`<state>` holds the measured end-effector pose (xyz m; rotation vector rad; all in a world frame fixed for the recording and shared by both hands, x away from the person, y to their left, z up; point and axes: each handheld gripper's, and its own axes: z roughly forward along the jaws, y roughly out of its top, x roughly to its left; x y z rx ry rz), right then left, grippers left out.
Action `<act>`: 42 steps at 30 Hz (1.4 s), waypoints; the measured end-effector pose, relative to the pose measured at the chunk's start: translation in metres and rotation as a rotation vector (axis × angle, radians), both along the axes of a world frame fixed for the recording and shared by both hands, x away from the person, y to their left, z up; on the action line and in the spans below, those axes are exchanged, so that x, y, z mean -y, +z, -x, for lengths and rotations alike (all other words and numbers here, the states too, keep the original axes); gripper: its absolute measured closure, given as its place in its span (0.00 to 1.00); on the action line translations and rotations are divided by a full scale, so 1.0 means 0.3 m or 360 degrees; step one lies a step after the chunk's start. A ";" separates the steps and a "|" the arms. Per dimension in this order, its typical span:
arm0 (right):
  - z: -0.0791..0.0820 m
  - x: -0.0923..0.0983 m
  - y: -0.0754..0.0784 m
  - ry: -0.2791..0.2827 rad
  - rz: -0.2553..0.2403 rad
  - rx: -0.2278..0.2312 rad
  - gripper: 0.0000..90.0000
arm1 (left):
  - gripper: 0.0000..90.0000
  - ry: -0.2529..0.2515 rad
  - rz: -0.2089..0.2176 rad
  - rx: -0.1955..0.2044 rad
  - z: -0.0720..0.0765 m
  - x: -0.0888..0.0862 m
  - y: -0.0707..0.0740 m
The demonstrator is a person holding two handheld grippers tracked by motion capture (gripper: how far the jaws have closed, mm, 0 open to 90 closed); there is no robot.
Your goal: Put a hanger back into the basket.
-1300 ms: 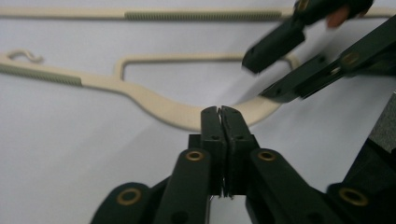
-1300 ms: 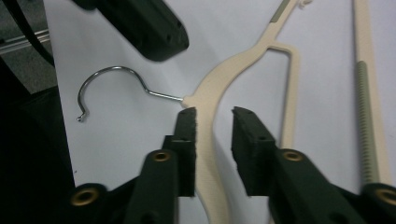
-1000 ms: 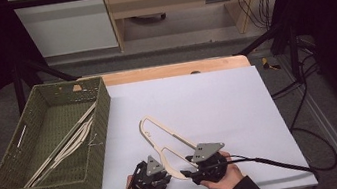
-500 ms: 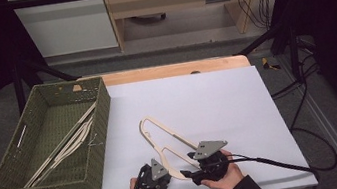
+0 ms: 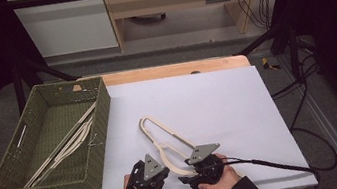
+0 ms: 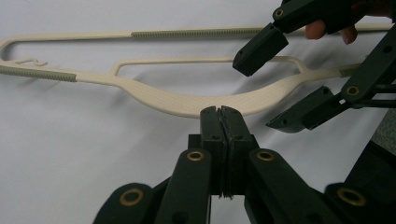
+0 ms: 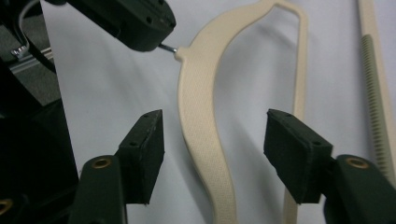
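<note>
A cream plastic hanger lies flat on the white table, its curved neck toward the front edge. My left gripper is shut at the middle of that neck. In the right gripper view its tip clamps the hanger's short metal hook stub. My right gripper is open and its jaws have just been opening. They straddle the hanger's broad curved arm without touching it. Both the left gripper and the right gripper sit close together at the table's near edge.
A green woven basket stands at the table's left and holds several more cream hangers. The white sheet stretches bare behind and to the right of the hanger. A black cable trails right from the right gripper.
</note>
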<state>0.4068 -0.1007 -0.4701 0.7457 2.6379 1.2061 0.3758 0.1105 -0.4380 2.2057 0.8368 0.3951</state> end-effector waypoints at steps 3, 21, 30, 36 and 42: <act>-0.001 -0.001 0.000 0.0025 0.0011 0.0008 0.56 | 0.99 -0.0001 -0.0017 -0.0004 -0.002 0.002 -0.008; 0.010 -0.024 0.014 0.0137 0.0144 0.0081 0.81 | 0.96 -0.0049 0.0102 0.0019 -0.002 -0.027 0.017; 0.021 0.017 0.081 0.0084 0.0116 0.0183 0.85 | 0.58 -0.0005 0.0384 0.0224 -0.009 -0.179 0.155; 0.026 0.052 0.131 0.0004 0.0126 0.0281 0.88 | 0.44 0.0040 0.0448 0.0301 -0.027 -0.270 0.187; 0.023 0.116 0.184 -0.0142 0.0112 0.0388 0.93 | 0.31 0.0032 0.0436 0.0277 -0.045 -0.278 0.175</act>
